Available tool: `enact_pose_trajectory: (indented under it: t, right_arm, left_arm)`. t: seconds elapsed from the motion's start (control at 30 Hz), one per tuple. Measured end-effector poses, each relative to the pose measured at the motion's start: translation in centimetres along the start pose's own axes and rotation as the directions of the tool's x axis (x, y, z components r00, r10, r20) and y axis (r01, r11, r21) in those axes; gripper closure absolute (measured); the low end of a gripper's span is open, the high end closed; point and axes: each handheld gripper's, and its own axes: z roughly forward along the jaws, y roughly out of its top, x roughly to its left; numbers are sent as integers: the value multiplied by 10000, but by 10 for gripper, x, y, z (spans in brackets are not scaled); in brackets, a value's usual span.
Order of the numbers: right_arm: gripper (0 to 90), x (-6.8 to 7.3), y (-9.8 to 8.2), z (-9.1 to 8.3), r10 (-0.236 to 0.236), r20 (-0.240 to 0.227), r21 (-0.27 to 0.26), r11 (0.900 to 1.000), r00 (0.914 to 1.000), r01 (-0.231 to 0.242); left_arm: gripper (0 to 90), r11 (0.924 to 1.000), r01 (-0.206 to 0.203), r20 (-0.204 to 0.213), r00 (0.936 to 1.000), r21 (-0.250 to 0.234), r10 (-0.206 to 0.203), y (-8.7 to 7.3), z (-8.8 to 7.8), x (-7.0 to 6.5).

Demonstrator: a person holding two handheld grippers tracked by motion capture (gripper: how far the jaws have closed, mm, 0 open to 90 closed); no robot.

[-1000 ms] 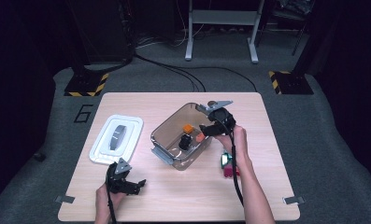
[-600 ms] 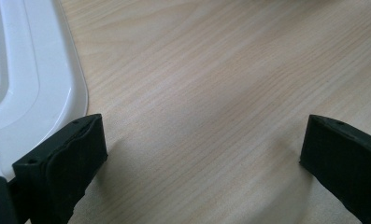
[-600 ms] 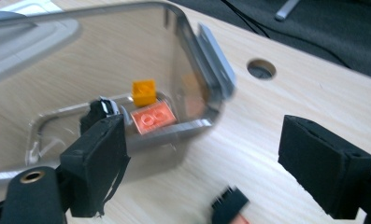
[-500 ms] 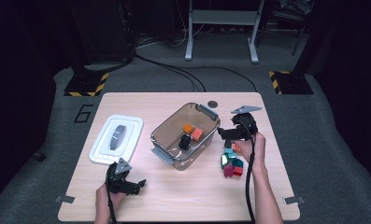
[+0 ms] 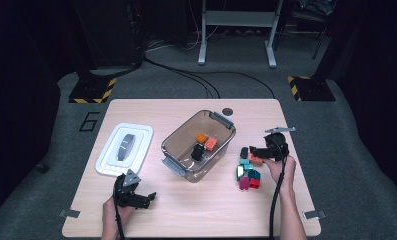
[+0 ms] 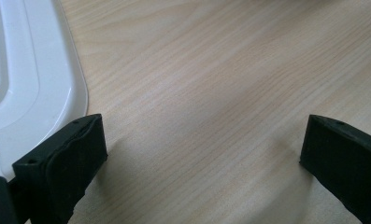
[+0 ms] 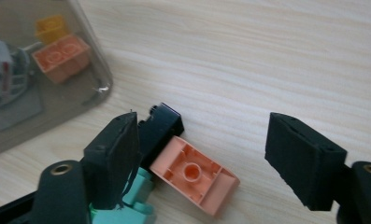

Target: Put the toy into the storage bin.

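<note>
High view: right gripper [image 5: 252, 150] sits over the brick pile [image 5: 248, 171] on the worktop [image 5: 196, 215], right of the clear bin [image 5: 198, 145]; the bin holds an orange brick, a salmon brick and a dark toy. Left gripper [image 5: 147, 196] rests near the white lid [image 5: 124, 148]

Left gripper view: jaws wide apart over bare wood grain, nothing between them

Right gripper view: jaws apart, straddling the peach brick [image 7: 195, 173], which lies studs-down with its hollow underside up; black brick [image 7: 160, 128] touches it. Likely light, rigid, slick plastic, so pinch across the flat long sides, not the corners
</note>
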Motion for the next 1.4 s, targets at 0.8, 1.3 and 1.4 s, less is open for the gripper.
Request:
enact_pose_trajectory:
  t: [0.8, 1.3, 1.4]
  right_arm:
    - [501, 6, -17, 26, 283, 862, 1099, 9932, 9959, -378]
    - [363, -11, -28, 17, 1105, 1064, 1098, 9864, 9882, -1221]
    - [261, -12, -30, 14, 1468, 1032, 850, 9841, 9838, -1558]
  left_arm:
    - [4, 10000, -4, -3, 10000, 0, 4, 0, 0, 0]
    - [4, 10000, -8, 25, 10000, 63, 8, 0, -1, 0]
    - [4, 10000, 12, 2, 10000, -3, -12, 0, 0, 0]
